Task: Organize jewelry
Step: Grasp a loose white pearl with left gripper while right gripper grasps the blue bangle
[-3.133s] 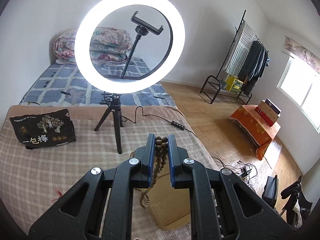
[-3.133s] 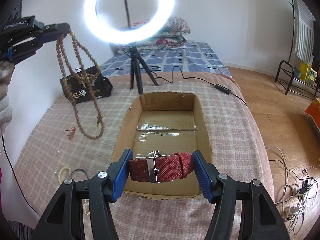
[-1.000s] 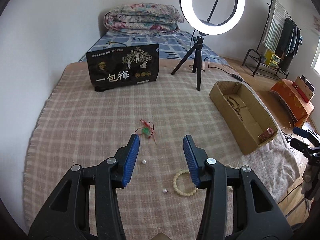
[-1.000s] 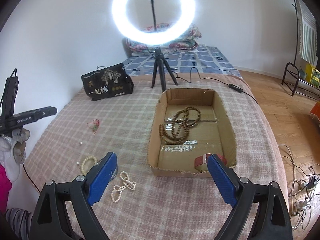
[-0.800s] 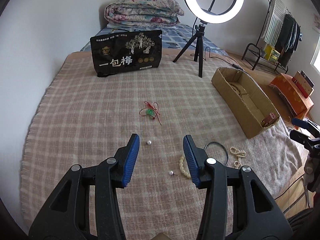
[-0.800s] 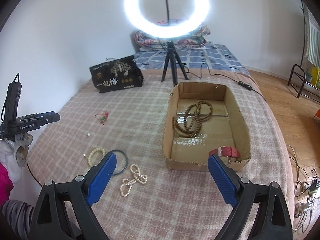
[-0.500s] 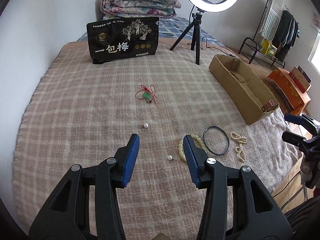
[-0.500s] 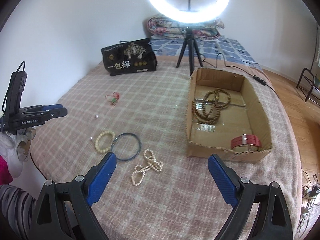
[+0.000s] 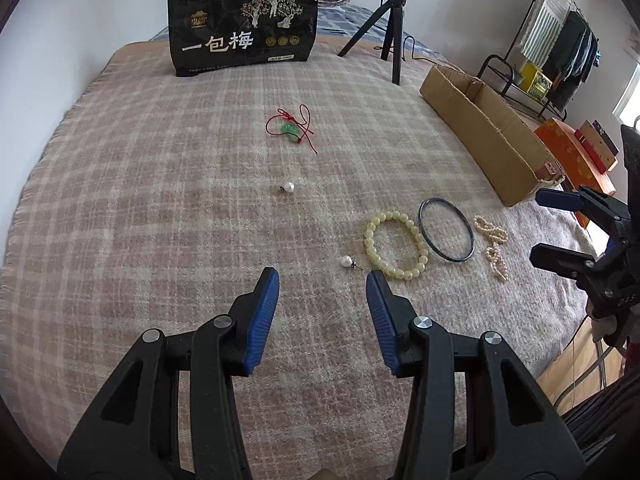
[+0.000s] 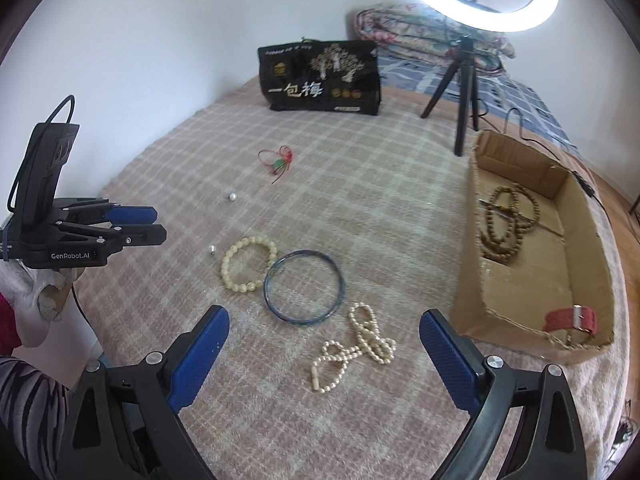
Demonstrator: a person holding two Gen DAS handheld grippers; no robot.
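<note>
Jewelry scattered on a plaid blanket [image 9: 160, 200], pearl necklace [image 10: 354, 346] between the empty, wide-apart right gripper [image 10: 324, 356], left gripper [image 9: 322, 292] likewise spread, nothing held.

Our black plastic left gripper [image 9: 322, 280] with ribbed blue pads, silver screws, right gripper [image 10: 323, 332] alike, our striped sleeve [image 10: 28, 404], white glove [image 10: 38, 292]

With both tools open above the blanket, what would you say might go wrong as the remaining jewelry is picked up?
1. The yellow bead bracelet touches the blue bangle; grabbing one may drag the other.
2. The small pearl earring near the left tool could slip from the wide pads or roll on the soft blanket.
3. The pearl strand lies looped; pinching one loop may leave the rest trailing.
</note>
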